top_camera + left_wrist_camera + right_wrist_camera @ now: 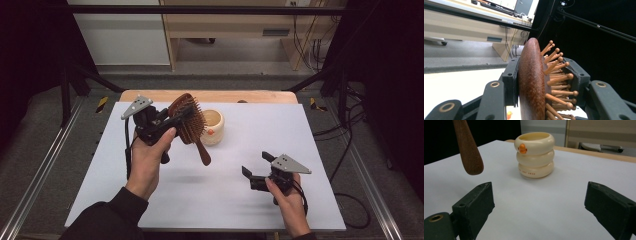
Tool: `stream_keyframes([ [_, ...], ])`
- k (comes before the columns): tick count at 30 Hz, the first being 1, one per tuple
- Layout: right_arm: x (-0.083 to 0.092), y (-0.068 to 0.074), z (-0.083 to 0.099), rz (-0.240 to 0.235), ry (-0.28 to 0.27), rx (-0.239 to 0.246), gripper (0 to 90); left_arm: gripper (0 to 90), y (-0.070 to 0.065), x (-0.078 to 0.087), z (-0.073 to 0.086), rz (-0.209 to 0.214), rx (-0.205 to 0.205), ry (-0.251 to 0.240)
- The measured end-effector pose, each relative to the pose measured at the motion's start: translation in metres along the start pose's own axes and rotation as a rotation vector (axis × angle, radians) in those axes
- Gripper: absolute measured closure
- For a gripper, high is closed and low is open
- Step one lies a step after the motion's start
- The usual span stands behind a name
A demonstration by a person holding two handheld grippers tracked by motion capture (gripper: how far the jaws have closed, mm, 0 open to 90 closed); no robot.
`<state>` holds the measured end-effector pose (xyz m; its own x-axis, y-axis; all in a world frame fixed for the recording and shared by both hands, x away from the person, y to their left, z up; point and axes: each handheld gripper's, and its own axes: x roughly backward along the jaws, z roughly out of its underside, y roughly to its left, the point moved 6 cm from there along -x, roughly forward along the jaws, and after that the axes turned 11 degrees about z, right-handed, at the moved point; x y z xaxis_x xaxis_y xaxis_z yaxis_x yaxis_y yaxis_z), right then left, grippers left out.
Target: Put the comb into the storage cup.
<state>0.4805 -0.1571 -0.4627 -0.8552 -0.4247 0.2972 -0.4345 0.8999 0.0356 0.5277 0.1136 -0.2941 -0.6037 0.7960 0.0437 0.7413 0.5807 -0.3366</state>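
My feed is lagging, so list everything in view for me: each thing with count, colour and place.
brush: one, brown wood with pegs, lifted off the table, head clamped in the left gripper, handle hanging down
cup: one, cream, ringed, orange mark, upright on the table just right of the brush
table: one, white top, wooden far edge
left gripper: one, black, shut on the brush head
right gripper: one, black, open, nothing between its jaws, low over the table's near right

In the right gripper view, the hairbrush is running off the top edge, leaving its handle end. In the high view, it is partly hiding the cup.
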Motion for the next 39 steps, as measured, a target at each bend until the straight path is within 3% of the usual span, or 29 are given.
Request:
stream_keyframes([
  [5,0.001,-0.007,-0.001,0.018,-0.005,-0.032,8.5,51.7,-0.002,-0.007,-0.016,0.006,-0.012,-0.023],
  [13,0.001,-0.009,0.002,0.023,0.008,-0.006,7.3,51.7,0.002,-0.014,-0.030,-0.007,-0.019,-0.039],
  [28,0.002,-0.009,0.002,0.022,0.002,-0.003,6.2,51.6,0.011,-0.027,-0.052,-0.028,-0.016,-0.076],
  [39,0.002,-0.010,0.002,0.020,0.000,0.006,6.1,51.5,0.013,-0.046,-0.073,-0.038,-0.051,-0.106],
])
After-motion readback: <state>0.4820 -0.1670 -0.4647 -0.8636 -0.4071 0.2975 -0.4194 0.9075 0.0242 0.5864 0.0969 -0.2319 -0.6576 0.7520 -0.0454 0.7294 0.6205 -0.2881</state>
